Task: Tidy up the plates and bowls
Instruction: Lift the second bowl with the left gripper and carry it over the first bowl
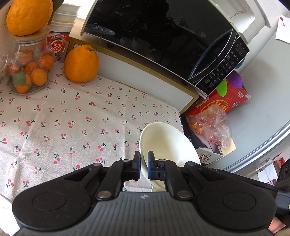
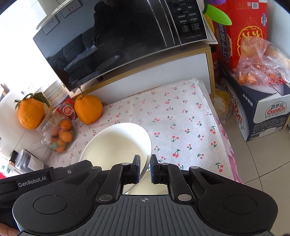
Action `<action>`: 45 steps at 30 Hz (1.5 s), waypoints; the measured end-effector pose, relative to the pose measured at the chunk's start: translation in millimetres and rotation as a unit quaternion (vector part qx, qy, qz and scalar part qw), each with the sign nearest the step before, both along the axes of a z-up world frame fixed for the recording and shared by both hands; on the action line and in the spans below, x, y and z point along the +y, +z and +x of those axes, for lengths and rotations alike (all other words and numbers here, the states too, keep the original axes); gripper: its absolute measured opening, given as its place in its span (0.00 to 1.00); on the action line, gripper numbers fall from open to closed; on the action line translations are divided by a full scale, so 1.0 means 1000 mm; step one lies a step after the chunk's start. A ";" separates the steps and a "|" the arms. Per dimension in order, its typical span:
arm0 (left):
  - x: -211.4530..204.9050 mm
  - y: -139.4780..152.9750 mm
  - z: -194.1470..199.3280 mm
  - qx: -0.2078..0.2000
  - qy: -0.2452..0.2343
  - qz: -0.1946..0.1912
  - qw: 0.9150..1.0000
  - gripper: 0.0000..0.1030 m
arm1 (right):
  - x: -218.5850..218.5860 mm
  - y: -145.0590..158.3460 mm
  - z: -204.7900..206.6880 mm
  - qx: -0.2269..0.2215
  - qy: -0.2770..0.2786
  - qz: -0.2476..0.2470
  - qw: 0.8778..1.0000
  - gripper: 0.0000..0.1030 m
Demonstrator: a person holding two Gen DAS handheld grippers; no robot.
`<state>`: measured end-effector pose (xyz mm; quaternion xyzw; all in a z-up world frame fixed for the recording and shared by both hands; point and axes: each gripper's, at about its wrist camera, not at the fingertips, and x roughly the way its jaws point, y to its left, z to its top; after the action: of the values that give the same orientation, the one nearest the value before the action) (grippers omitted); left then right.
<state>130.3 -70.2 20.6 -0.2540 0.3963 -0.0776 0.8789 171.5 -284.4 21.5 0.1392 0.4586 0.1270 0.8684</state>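
Left gripper (image 1: 144, 168) jaws pinch the white plate (image 1: 166, 145) rim; right gripper (image 2: 145, 168) jaws pinch the white bowl (image 2: 116, 143) rim; both above the cherry-print worktop (image 1: 72, 123).

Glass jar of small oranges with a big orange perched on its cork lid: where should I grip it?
Free a gripper first: each is shut on a white dish. Take the glass jar low across its round body, coming level from the cloth side; gripping the cork lid would likely topple the big orange.

Glossy white ceramic bowl (image 2: 117, 143), matt black plastic gripper (image 2: 145, 168), woven cherry-print cloth (image 1: 72, 118), mirror-smooth black microwave door (image 1: 154, 32), clear glass jar (image 1: 29, 67) with wooden lid (image 1: 34, 35), crinkled plastic bag (image 2: 261, 67).
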 end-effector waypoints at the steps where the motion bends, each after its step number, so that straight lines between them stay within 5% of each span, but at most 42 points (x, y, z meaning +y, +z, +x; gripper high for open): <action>1: 0.001 0.002 -0.003 -0.002 0.001 -0.001 1.000 0.06 | 0.001 0.003 -0.003 -0.002 0.001 -0.001 1.000 0.10; 32: 0.013 0.023 -0.097 -0.030 0.014 0.036 0.999 0.06 | 0.036 0.032 -0.090 -0.021 0.078 -0.040 0.996 0.13; 45: 0.010 0.000 -0.123 0.008 -0.003 0.051 0.999 0.07 | 0.042 0.022 -0.134 -0.008 0.108 -0.075 0.991 0.13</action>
<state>7.0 -59.7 20.4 -0.2079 0.4076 -0.0581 0.8873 38.0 -242.2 43.6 0.0227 0.4719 0.1868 0.8614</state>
